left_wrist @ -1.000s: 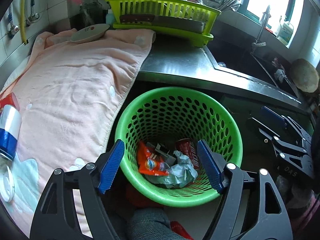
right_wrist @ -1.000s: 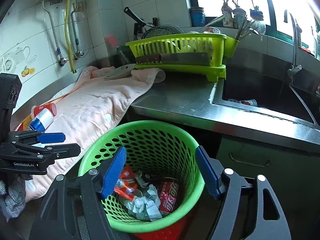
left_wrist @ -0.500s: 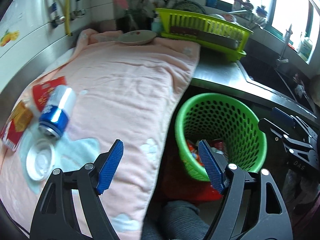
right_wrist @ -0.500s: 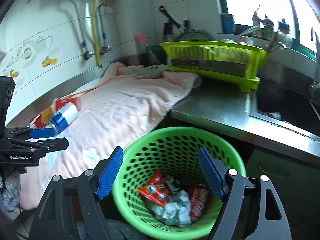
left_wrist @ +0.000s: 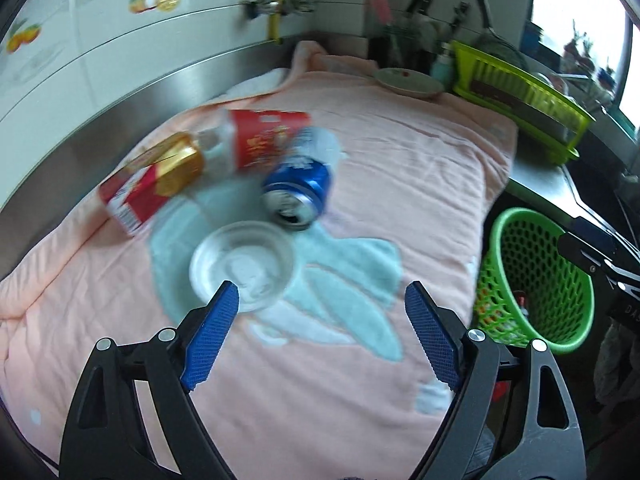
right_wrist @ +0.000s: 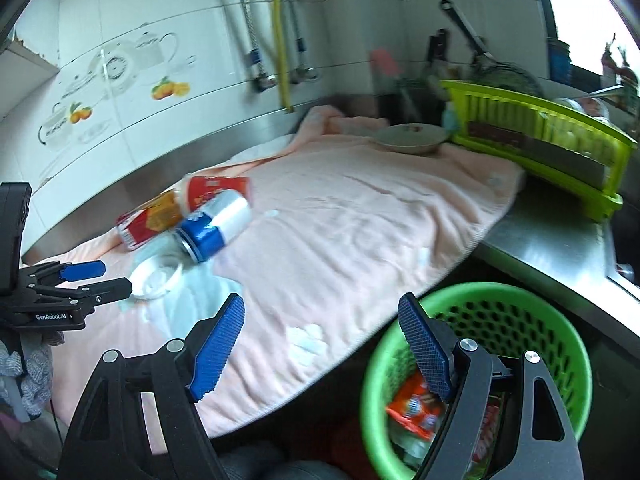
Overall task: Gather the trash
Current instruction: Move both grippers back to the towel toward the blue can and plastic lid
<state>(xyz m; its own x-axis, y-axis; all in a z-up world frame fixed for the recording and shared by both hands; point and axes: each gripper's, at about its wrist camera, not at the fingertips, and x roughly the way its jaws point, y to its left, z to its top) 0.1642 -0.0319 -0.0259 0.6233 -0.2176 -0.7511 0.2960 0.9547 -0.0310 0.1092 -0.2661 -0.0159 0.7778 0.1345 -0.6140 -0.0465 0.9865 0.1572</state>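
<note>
while the basket (right_wrist: 560, 344) below the counter edge already holds wrappers, a can (left_wrist: 298, 188), lid (left_wrist: 242, 266) and two packets (left_wrist: 160, 180) still lie on the towel (left_wrist: 400, 184), left gripper (left_wrist: 320, 336) opening empty, right gripper (right_wrist: 320, 344) wide and empty.

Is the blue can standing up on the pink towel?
No, the blue can lies on its side on the pink towel, its open top facing the camera.
</note>
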